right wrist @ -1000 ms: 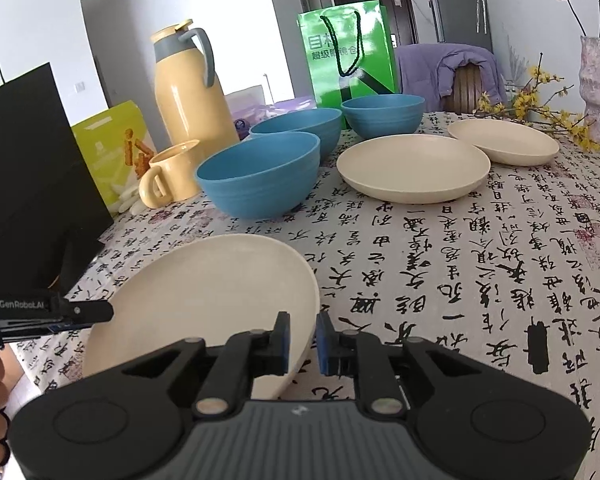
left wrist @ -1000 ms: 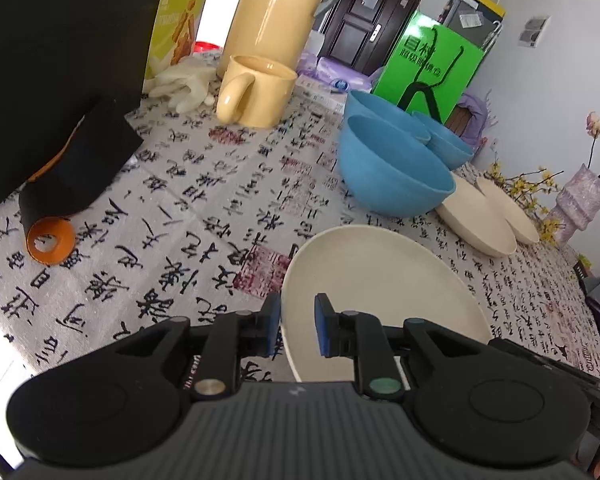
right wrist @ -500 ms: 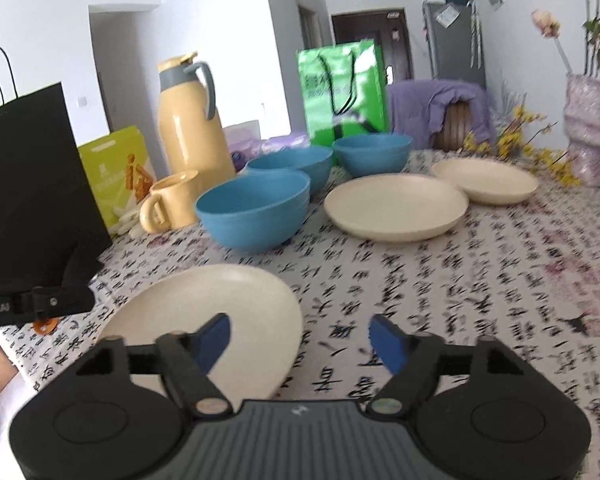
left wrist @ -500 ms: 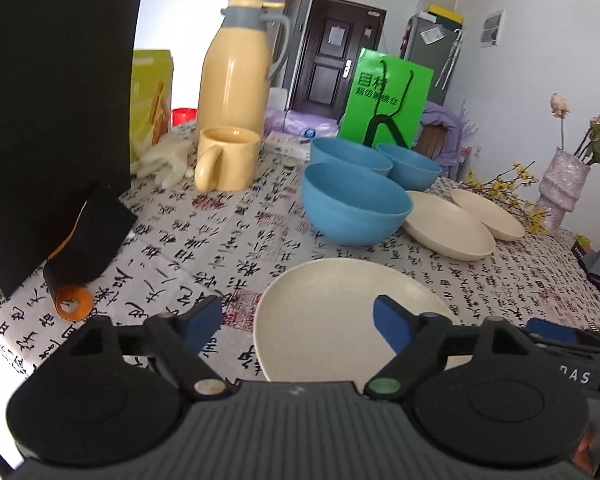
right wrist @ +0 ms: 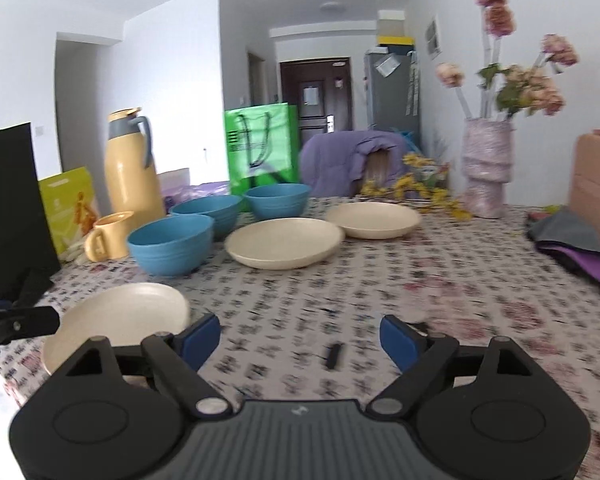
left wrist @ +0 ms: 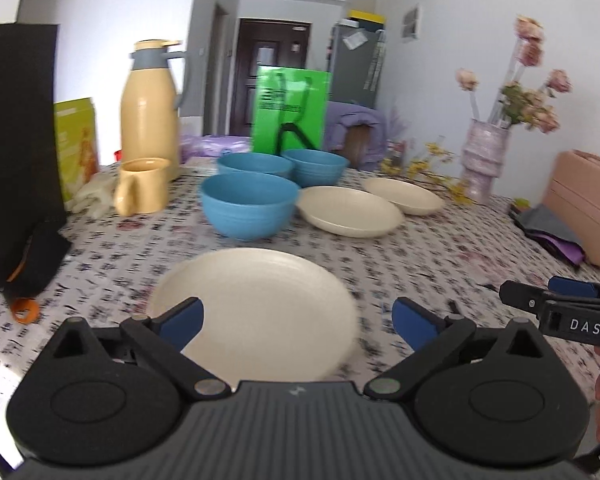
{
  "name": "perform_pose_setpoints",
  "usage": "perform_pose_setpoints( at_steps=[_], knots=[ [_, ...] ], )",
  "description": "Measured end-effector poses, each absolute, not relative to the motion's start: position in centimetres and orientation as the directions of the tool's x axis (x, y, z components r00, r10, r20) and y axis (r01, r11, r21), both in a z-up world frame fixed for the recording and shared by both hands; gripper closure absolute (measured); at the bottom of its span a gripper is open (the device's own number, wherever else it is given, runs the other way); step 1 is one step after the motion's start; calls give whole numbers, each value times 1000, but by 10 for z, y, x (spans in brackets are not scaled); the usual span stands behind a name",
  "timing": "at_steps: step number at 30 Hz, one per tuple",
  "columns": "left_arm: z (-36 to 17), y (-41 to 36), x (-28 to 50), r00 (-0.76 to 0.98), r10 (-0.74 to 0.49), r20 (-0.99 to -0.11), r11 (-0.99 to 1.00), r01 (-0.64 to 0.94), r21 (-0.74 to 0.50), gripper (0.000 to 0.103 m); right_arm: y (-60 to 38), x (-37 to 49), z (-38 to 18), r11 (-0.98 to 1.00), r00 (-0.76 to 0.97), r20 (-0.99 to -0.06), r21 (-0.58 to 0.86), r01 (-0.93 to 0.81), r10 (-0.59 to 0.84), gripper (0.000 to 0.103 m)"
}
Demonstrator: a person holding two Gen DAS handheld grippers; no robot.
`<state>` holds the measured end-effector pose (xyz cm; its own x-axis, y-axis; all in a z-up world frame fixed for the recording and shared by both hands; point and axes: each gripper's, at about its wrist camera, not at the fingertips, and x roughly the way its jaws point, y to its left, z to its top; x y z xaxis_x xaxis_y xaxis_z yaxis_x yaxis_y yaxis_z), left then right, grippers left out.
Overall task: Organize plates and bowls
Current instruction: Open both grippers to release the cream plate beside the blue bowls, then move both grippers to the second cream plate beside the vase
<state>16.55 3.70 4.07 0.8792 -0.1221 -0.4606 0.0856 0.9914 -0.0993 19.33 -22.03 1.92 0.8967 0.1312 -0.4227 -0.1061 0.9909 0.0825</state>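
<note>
plate [left wrist: 256, 304] flat on tablecloth [left wrist: 440, 248] (both grippers spread, empty).

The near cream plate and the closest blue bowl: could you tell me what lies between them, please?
Nothing lies there: in the left wrist view only bare patterned tablecloth separates the near cream plate from the closest blue bowl.

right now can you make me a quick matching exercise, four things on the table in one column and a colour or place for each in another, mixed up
Things:
1. nearest plate
2. mug
3. paper bag
4. vase

Descriptions:
A. green, behind the bowls
B. cream, lying flat just ahead of the open left hand-held gripper
C. holds pink flowers, far right
D. yellow, beside the tall flask

Pairs: 1-B, 2-D, 3-A, 4-C
</note>
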Motion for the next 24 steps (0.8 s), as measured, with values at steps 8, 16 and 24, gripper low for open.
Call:
perform_pose_setpoints(
  at_steps=[8, 16, 24],
  knots=[
    [25, -3, 147, 863, -166, -478, 986, 137, -95, 0, -262, 155, 5, 995, 901, -426, 74, -60, 86, 15],
    [26, -24, 148, 857, -187, -481, 982, 175, -71, 0, -281, 149, -4, 994, 901, -428, 111, -24, 69, 12],
    [30, -32, 177, 848, -189, -495, 981, 182, -63, 0, -290, 168, -1, 989, 905, -416, 145, -30, 88, 5]
  ],
)
